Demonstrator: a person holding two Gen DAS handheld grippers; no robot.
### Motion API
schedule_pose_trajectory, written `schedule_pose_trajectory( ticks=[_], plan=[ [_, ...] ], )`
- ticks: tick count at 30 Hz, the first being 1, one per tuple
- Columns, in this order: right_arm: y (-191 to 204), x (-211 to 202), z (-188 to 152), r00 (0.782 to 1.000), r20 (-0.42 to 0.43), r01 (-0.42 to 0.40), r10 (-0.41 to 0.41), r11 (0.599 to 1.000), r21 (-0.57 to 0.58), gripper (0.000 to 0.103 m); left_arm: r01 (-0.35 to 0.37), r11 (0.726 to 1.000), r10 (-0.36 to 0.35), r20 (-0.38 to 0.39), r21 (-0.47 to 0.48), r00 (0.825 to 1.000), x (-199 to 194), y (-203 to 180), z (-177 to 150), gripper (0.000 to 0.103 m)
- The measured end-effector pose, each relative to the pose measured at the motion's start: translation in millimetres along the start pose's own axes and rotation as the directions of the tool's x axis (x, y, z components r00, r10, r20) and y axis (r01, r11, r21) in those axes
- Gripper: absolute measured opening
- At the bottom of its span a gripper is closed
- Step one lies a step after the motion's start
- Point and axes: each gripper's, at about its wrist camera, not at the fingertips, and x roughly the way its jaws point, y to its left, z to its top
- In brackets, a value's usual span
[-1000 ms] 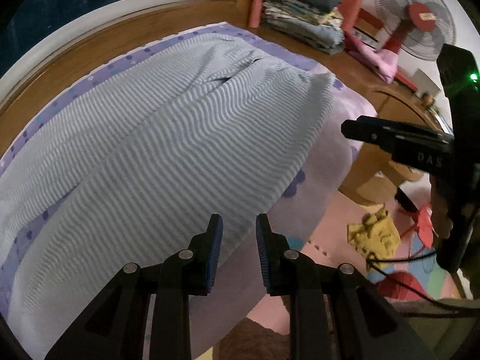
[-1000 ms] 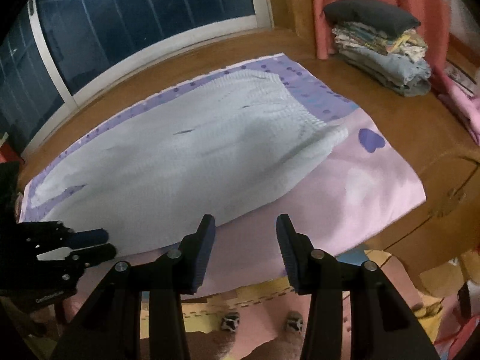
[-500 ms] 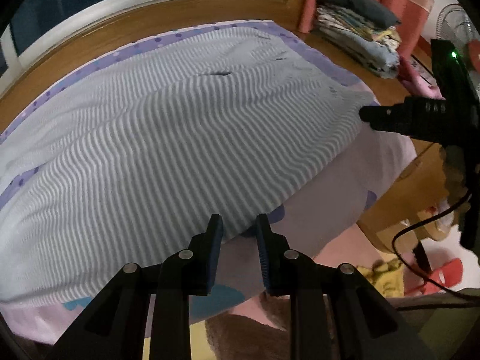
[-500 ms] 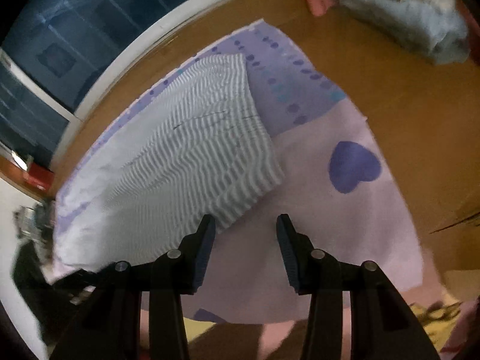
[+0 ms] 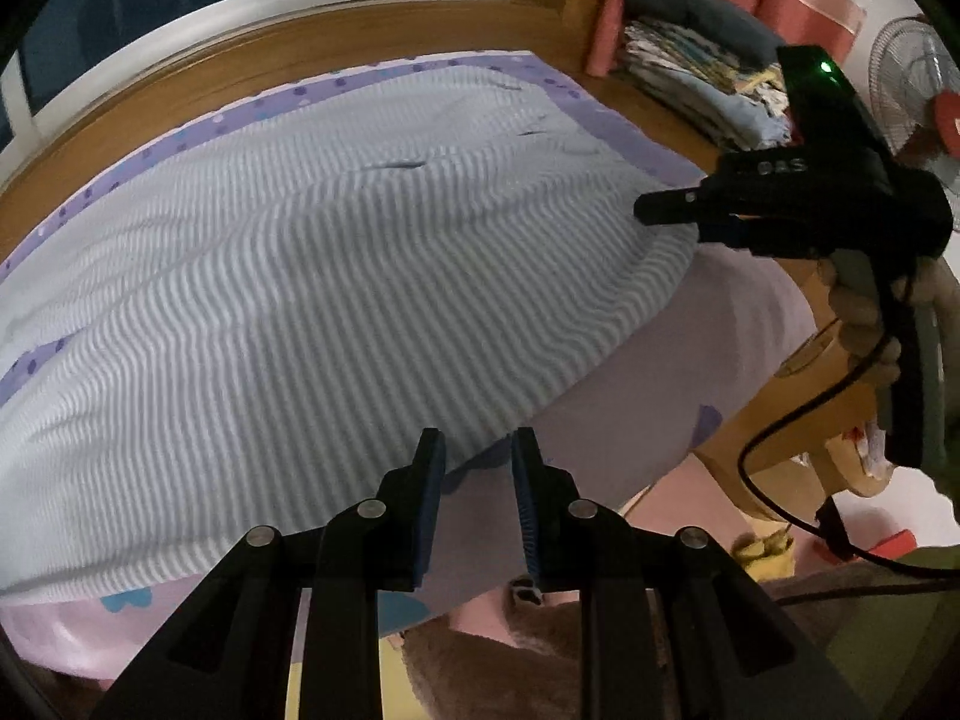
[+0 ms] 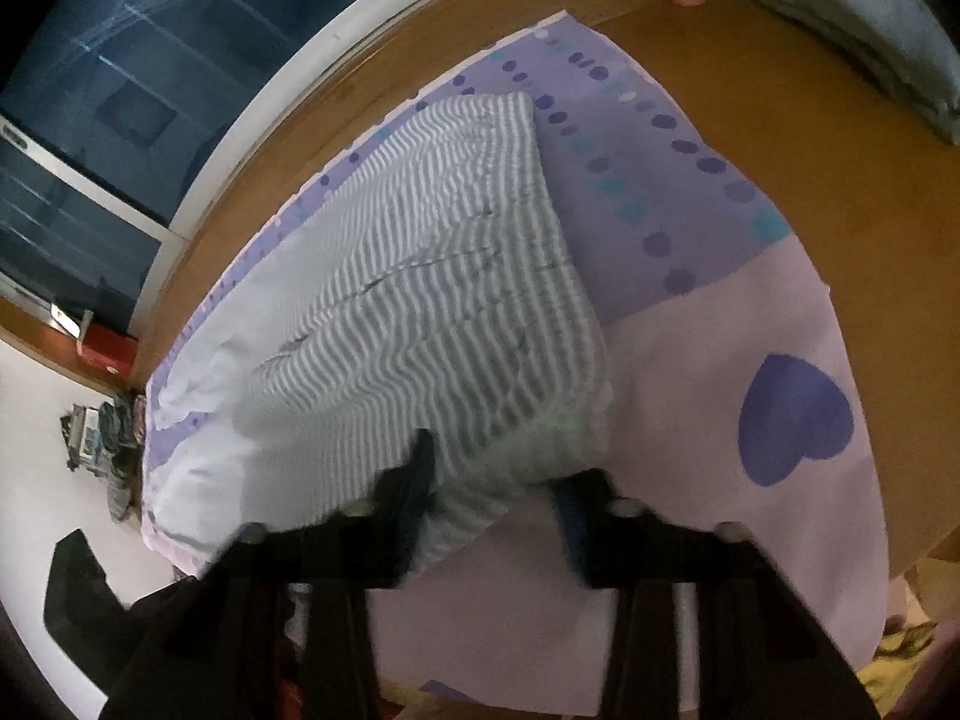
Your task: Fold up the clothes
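Note:
A grey-and-white striped garment (image 5: 336, 276) lies spread flat on a pink and purple sheet (image 5: 708, 360) over a wooden platform. My left gripper (image 5: 474, 480) is open and empty, just above the garment's near edge. My right gripper (image 6: 489, 480) is open, its fingers on either side of the garment's near right corner (image 6: 510, 450). The right gripper also shows in the left wrist view (image 5: 666, 207), at that same corner. The garment's far left end is washed out in the right wrist view.
A stack of folded clothes (image 5: 696, 78) with a dark cushion on top sits at the back right. A fan (image 5: 918, 96) stands further right. The wooden platform (image 6: 810, 138) borders the sheet. A window (image 6: 120, 90) runs along the back. Toys and a cable lie on the floor.
My right gripper has moved down and forward to the garment's right corner, which now lies between its fingers. My left gripper has shifted slightly along the near edge and stays open.

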Motion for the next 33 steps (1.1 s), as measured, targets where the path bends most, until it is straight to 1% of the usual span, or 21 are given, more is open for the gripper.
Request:
schedule_pose_trajectory(
  ticks=[2,3,6,7,8,13,15,16,18,21,23,25,26,27,28,29,31,33],
  plan=[
    [-0.1,-2.2,1.8,1.000,0.004,-0.005,0.005,1.000,0.012,0.009,-0.029,1.000,0.029,-0.001,0.012,1.000,2.4,-1.8,1.0,0.023],
    [0.1,-4.1,2.5,1.000,0.008,-0.016,0.016,1.000,0.021,0.008,-0.042,0.999,0.042,0.000,0.015,0.999,3.3,-2.4,1.4,0.023],
    [4.5,-13.6,5.1,0.998,0.029,-0.048,0.048,0.999,0.020,0.008,-0.076,0.997,0.076,0.002,0.023,0.997,6.7,-2.2,4.2,0.023],
    [7.1,-17.2,6.1,0.998,0.037,-0.057,0.056,0.998,0.013,0.008,-0.099,0.995,0.099,0.004,0.034,0.995,8.6,-2.6,5.2,0.025],
    [9.7,-20.5,7.0,0.997,0.044,-0.064,0.063,0.998,0.005,0.008,-0.118,0.992,0.117,0.006,0.044,0.993,10.0,-2.8,6.3,0.029],
    [16.5,-30.0,12.0,0.994,0.064,-0.088,0.087,0.996,0.002,0.007,-0.148,0.982,0.146,0.023,0.119,0.989,5.3,-13.5,7.7,0.030],
    [17.7,-33.3,14.6,0.993,0.069,-0.097,0.096,0.995,0.003,0.007,-0.166,0.976,0.163,0.031,0.143,0.986,5.7,-18.0,8.0,0.034],
    [19.0,-34.2,15.6,0.993,0.070,-0.100,0.099,0.995,0.001,0.007,-0.172,0.974,0.170,0.027,0.147,0.985,8.2,-18.8,8.5,0.039],
    [22.0,-35.9,16.3,0.992,0.073,-0.100,0.100,0.995,-0.005,0.007,-0.181,0.972,0.180,0.020,0.148,0.984,14.8,-19.3,10.8,0.041],
    [27.4,-38.1,16.4,0.992,0.078,-0.098,0.099,0.995,-0.017,0.007,-0.197,0.971,0.195,0.032,0.134,0.980,18.2,-18.2,16.2,0.044],
    [29.9,-40.4,16.7,0.991,0.084,-0.100,0.102,0.995,-0.026,0.007,-0.230,0.966,0.226,0.045,0.115,0.973,18.0,-15.1,17.2,0.049],
    [31.1,-43.5,16.8,0.991,0.091,-0.099,0.102,0.994,-0.036,0.007,-0.248,0.963,0.243,0.057,0.102,0.968,20.1,-10.0,19.2,0.049],
    [31.0,-44.6,16.7,0.991,0.094,-0.096,0.100,0.995,-0.041,0.007,-0.247,0.964,0.243,0.056,0.095,0.968,20.9,-7.5,20.8,0.040],
    [30.8,-45.6,16.7,0.991,0.096,-0.093,0.097,0.995,-0.045,0.007,-0.233,0.969,0.229,0.048,0.087,0.972,21.2,-5.3,22.3,0.027],
    [30.5,-46.3,16.4,0.991,0.098,-0.089,0.094,0.995,-0.050,0.007,-0.215,0.973,0.213,0.037,0.080,0.976,20.1,-4.3,23.6,0.006],
    [30.0,-46.4,15.4,0.991,0.098,-0.083,0.089,0.995,-0.056,0.007,-0.213,0.973,0.211,0.028,0.084,0.977,18.4,-4.7,24.8,0.004],
    [28.6,-47.5,13.6,0.992,0.101,-0.071,0.078,0.995,-0.065,0.007,-0.200,0.972,0.198,0.023,0.125,0.980,12.3,-10.3,24.7,0.003],
    [26.8,-52.6,12.8,0.991,0.117,-0.051,0.061,0.995,-0.089,0.007,-0.153,0.972,0.154,0.009,0.176,0.988,-2.3,-23.9,21.7,0.003]
  ],
)
